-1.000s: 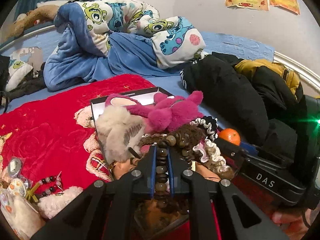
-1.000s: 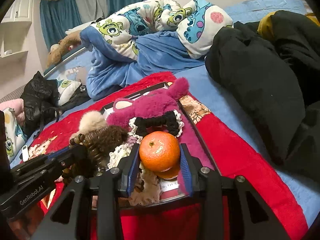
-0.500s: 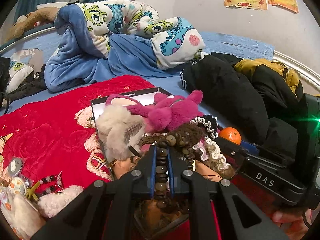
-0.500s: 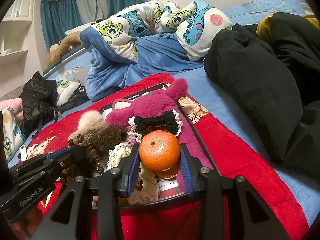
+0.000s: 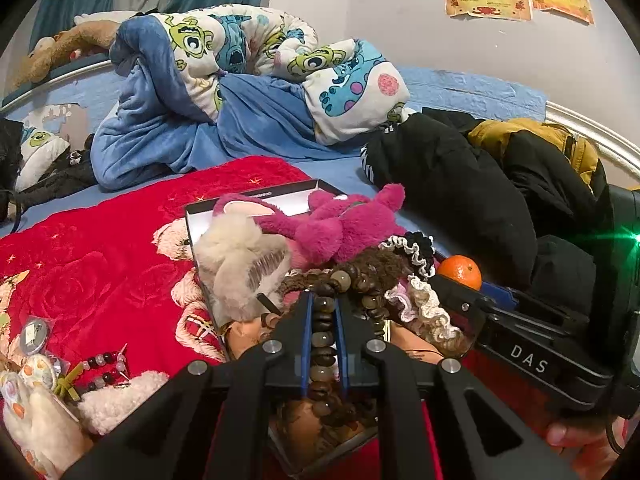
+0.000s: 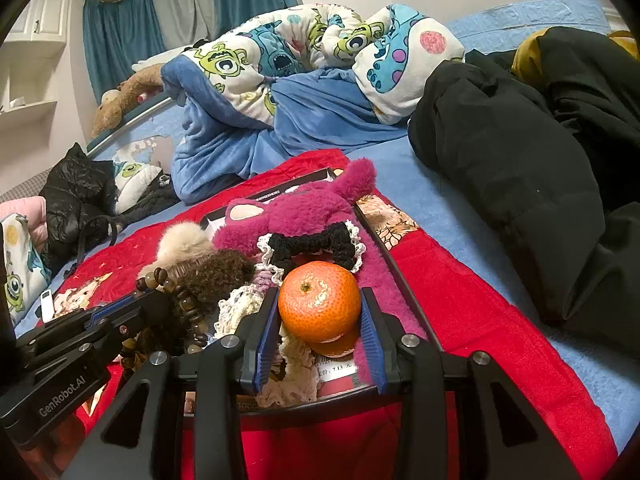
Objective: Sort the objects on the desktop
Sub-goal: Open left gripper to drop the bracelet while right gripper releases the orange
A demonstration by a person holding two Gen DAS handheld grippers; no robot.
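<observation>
- In the left wrist view, your left hand-held gripper [image 5: 323,320] is nearly closed, pinching a wooden bead string [image 5: 322,332] over the black tray [image 5: 256,196] on the red blanket [image 5: 100,264].
- The beads' loose end drapes over the brown fuzzy thing [image 5: 376,264]; pull up fast and it may snag, dragging the lace scrunchie [image 5: 420,304] out.
- The thin pinch could slip between beads.
- In the right wrist view, your right hand-held gripper [image 6: 319,316] is part-open, pads clamped on the orange [image 6: 319,301], held over the tray's near end above another orange [image 6: 336,344].
- Round and smooth: tilt or loosen and it rolls off, onto the pink plush [image 6: 304,212] or the bed.
- The grippers sit close; a crossing move may knock them together.
</observation>
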